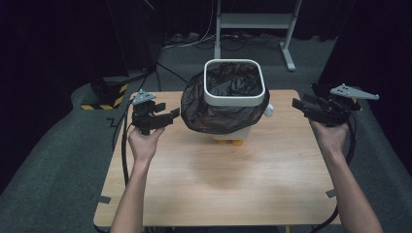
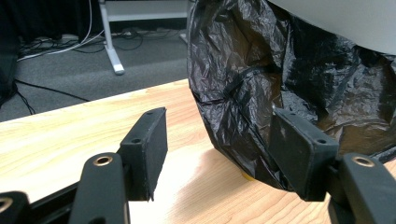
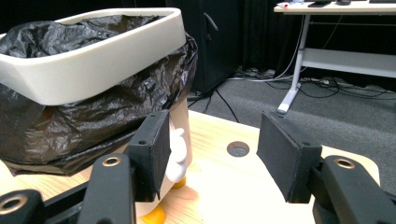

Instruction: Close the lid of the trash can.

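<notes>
So you've got a small white bin (image 1: 234,97) sitting at the far middle of the wooden table (image 1: 218,184), and it looks like a duck: little orange feet (image 1: 230,142) poking out underneath and a white wing (image 1: 268,110) on its side. A black bin bag (image 1: 204,109) lines it. The bag's top is folded over and pinned under the white rim ring (image 1: 234,101), and the rest billows out loose around the body, mostly toward your left.

Your left gripper (image 1: 167,115) is just beside the bag's bulging side, jaws spread wide with nothing between them. In the left gripper view the crinkly plastic (image 2: 261,84) sits right behind one pad (image 2: 299,151); I can't tell if it's actually touching or only very close. The other pad (image 2: 152,149) is over bare wood.

Your right gripper (image 1: 301,108) is out at the table's right edge, well apart from the bin, pointing in toward it. Its jaws are wide too, and empty. From the right gripper view you're looking at the bin's (image 3: 93,56) side, with the bag (image 3: 84,126) hanging out below the rim, the wing (image 3: 180,154) peeking past one pad, and a round cable hole (image 3: 238,149) in the tabletop between the jaws.

Past the table there's grey carpet and a white desk frame (image 1: 252,22).
</notes>
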Demonstrator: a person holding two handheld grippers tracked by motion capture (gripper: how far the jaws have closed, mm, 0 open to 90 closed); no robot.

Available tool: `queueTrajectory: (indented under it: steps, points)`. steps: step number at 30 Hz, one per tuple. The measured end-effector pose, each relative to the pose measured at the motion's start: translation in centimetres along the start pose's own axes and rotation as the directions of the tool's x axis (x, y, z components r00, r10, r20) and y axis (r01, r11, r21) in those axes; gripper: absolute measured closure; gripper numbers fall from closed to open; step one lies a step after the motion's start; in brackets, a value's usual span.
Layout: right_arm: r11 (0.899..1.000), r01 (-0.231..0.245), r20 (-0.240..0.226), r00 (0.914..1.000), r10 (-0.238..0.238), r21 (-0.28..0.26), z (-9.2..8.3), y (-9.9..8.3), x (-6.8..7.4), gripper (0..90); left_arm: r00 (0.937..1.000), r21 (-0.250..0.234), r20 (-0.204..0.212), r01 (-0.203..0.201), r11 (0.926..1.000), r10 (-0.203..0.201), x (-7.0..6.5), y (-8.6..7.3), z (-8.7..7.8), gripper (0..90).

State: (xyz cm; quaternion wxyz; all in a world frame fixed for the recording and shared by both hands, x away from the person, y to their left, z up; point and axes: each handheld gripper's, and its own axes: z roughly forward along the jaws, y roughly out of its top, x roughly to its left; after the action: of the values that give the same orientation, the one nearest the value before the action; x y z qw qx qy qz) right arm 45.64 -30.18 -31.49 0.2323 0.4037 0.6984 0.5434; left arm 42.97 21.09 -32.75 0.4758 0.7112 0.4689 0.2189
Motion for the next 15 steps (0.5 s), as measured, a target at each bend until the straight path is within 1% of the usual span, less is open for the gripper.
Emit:
queueTrajectory:
  steps: [4, 7, 9, 12, 15]
  points:
    - [1.000, -0.008, -0.006, 0.9999, 0.008, 0.009, 0.2, -0.4, -0.1, 43.5, 0.9999, 0.004, 0.014, 0.010, 0.9999, -0.010, -0.1, -0.1, 0.4, 37.4]
    - [1.000, -0.016, -0.007, 0.9999, 0.016, 0.007, 0.4, -0.9, -0.1, 43.6, 0.9998, 0.020, 0.019, 0.008, 0.9998, -0.008, -0.1, -0.4, 0.8, 36.5]
    - [1.000, -0.022, -0.007, 0.9997, 0.022, 0.009, 0.5, -1.2, -0.2, 43.6, 0.9994, 0.027, 0.033, 0.013, 0.9995, -0.013, -0.1, -0.6, 1.1, 36.0]
    - [0.999, -0.034, -0.013, 0.9993, 0.034, 0.014, 0.6, -1.6, -0.5, 43.6, 0.9989, 0.046, 0.042, 0.018, 0.9988, -0.020, -0.1, -0.9, 1.5, 34.7]
    - [0.999, -0.029, -0.012, 0.9995, 0.030, 0.016, 0.6, -1.8, -0.5, 43.6, 0.9992, 0.056, 0.038, 0.013, 0.9984, -0.015, -0.2, -0.9, 1.7, 33.8]
